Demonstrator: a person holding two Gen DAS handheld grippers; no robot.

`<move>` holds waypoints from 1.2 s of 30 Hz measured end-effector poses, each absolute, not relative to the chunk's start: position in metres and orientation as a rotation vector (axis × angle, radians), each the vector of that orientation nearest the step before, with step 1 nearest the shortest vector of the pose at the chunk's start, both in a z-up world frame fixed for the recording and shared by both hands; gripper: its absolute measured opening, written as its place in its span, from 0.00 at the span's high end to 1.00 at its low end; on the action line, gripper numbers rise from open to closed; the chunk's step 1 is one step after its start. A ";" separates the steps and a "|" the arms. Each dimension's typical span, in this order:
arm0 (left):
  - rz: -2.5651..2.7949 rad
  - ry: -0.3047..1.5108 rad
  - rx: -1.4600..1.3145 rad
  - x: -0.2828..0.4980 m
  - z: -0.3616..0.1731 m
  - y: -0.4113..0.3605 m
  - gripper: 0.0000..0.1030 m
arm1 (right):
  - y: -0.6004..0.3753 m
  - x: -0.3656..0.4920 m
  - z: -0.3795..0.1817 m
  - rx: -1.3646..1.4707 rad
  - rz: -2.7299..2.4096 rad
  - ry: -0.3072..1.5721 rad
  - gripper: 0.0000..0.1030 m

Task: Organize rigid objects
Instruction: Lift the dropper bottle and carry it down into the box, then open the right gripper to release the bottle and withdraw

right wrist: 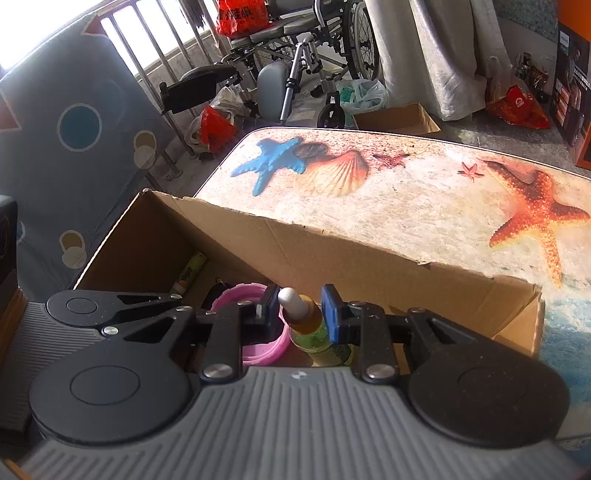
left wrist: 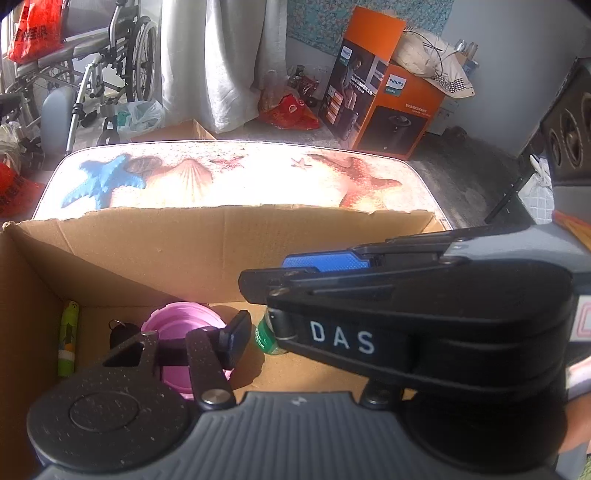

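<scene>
Your work surface is a table printed with a beach scene: a blue starfish at its upper left, a scallop shell beside it, an orange starfish at right. A torn-edged cardboard box sits on its near end. Behind, in the upper left of both views, stands a wheelchair carrying a red plastic bag; pale curtains hang at centre, and an orange carton reading "PHILIPS" stands at upper right.

Your right gripper reads "DAS" on its side in the left view. Its fingers stand slightly apart on either side of a green dropper bottle with a white bulb; I cannot tell whether the pads press it.

Your left gripper is spread, nothing between its fingers. Below it on the box floor lie a pink lid, a dark key fob and a green tube at lower left.
</scene>
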State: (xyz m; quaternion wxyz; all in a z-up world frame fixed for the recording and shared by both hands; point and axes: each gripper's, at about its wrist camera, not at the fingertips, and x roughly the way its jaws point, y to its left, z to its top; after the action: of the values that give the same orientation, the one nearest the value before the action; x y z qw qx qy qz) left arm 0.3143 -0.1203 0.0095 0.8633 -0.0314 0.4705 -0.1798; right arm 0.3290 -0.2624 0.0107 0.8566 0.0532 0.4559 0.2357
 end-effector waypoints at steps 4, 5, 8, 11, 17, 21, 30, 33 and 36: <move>-0.384 0.944 -0.051 0.299 0.025 -0.120 0.33 | -0.272 0.321 0.022 0.151 0.485 0.937 0.70; -0.387 0.930 -0.044 0.294 0.031 -0.120 0.31 | -0.274 0.318 0.026 0.160 0.483 0.929 0.70; -0.401 0.884 -0.026 0.274 0.049 -0.119 0.27 | -0.283 0.300 0.042 0.193 0.477 0.888 0.69; -0.430 0.829 -0.005 0.245 0.069 -0.115 0.20 | -0.295 0.268 0.067 0.222 0.469 0.820 0.69; -0.607 0.823 -0.061 0.179 0.089 -0.094 0.10 | -0.321 0.170 0.119 0.258 0.478 0.664 0.63; -0.662 0.815 -0.096 0.130 0.082 -0.075 0.09 | -0.332 0.102 0.132 0.265 0.484 0.602 0.58; -0.565 0.762 0.009 0.054 0.029 -0.057 0.09 | -0.327 0.006 0.078 0.335 0.491 0.664 0.58; -0.536 0.769 0.080 0.043 0.004 -0.063 0.11 | -0.314 -0.002 0.054 0.368 0.498 0.685 0.58; -0.494 0.761 0.146 0.037 -0.015 -0.070 0.17 | -0.293 0.004 0.033 0.391 0.518 0.721 0.58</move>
State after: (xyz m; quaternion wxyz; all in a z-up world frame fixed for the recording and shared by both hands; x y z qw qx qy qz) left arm 0.0372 -0.0700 -0.0146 0.8963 0.0704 0.3672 -0.2384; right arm 0.0037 -0.2927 0.0328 0.8847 0.1881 0.3465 0.2489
